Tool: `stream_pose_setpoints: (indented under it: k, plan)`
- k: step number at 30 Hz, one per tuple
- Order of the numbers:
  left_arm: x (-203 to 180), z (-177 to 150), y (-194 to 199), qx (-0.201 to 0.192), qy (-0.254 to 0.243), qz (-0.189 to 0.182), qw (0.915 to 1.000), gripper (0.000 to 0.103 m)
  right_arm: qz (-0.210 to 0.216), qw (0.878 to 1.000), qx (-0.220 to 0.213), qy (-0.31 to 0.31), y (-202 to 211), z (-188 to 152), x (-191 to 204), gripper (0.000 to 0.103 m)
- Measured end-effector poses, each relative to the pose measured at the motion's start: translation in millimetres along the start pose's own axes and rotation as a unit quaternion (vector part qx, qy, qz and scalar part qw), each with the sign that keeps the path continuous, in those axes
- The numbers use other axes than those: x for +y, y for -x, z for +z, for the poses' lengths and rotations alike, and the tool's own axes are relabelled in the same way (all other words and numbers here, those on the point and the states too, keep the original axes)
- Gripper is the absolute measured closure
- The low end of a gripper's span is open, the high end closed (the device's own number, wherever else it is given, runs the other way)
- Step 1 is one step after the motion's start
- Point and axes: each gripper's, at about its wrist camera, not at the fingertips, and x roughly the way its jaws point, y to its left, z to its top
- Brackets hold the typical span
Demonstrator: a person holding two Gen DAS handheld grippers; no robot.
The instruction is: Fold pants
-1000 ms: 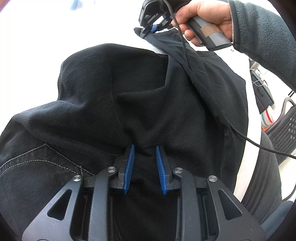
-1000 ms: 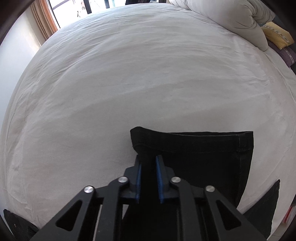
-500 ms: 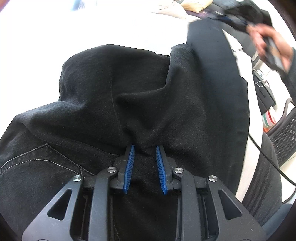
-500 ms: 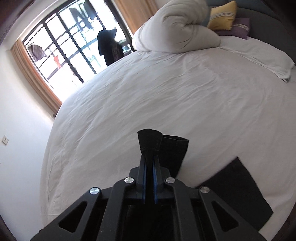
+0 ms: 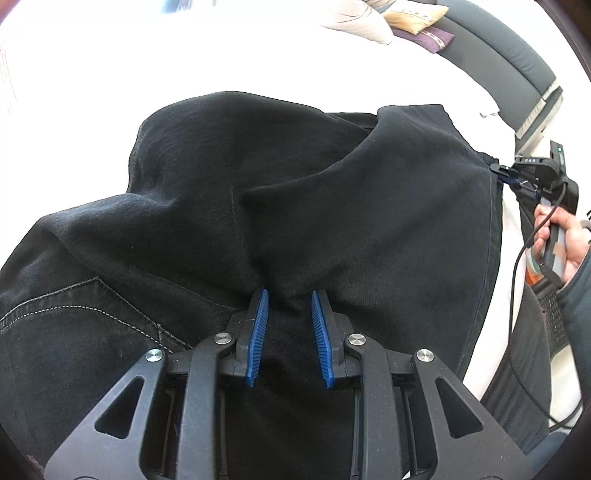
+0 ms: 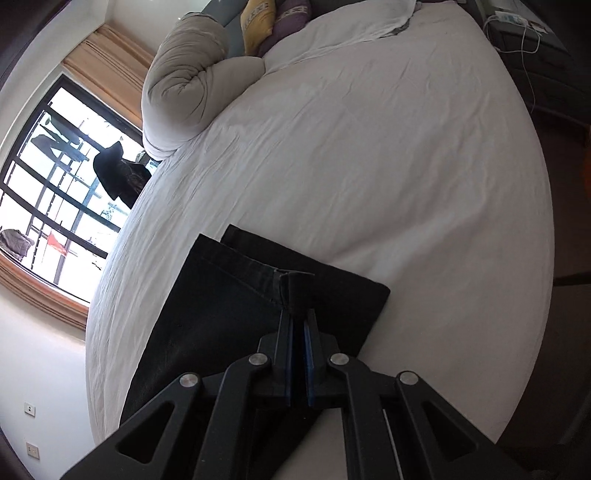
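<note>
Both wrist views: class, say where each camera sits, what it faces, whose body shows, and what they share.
Left wrist: on the left gripper, facing down at bunched black pants; the person's right hand shows.
Right wrist: on the right gripper, facing across the white bed toward a window; no body shows.
Shared: pants, bed, yellow pillow.

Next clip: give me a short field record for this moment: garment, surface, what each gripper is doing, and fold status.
garment: black pants, bunched in a mound
surface: white bed
left gripper: clamped on a gathered bunch of the pants near the back pocket
right gripper: pinched on a leg hem, cloth pulled taut in the left wrist view
bedding: rolled duvet and pillows at the head end
fold status: not yet flat or finished
</note>
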Motion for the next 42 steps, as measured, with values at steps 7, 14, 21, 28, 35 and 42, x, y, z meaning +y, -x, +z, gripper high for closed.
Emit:
stream_pose_setpoints:
  k: [7, 14, 21, 28, 35, 42]
  plan:
    - [-10, 9, 1, 0.003, 0.002, 0.023, 0.9997, 0.079, 0.01, 0.999, -0.031, -0.017, 12, 0, -5, 0.097]
    - [-13, 12, 0, -0.003, 0.007, 0.025, 0.9997, 0.079, 0.01, 0.997, -0.052, -0.063, 18, -7, -19, 0.097]
    - [-11, 16, 1, -0.005, 0.009, 0.027, 0.9996, 0.079, -0.007, 0.994, -0.065, -0.085, 10, 2, -32, 0.097]
    - [-9, 11, 0, -0.01, 0.007, 0.027, 0.9996, 0.079, 0.04, 0.994, -0.009, -0.103, 6, 9, -41, 0.094]
    - [-10, 10, 0, -0.011, 0.005, 0.027, 0.9996, 0.079, 0.1, 0.976, 0.038, -0.191, 1, 5, -59, 0.085]
    - [-10, 10, 1, -0.012, 0.006, 0.026, 0.9996, 0.079, 0.123, 0.96, 0.07, -0.24, -9, 2, -57, 0.085]
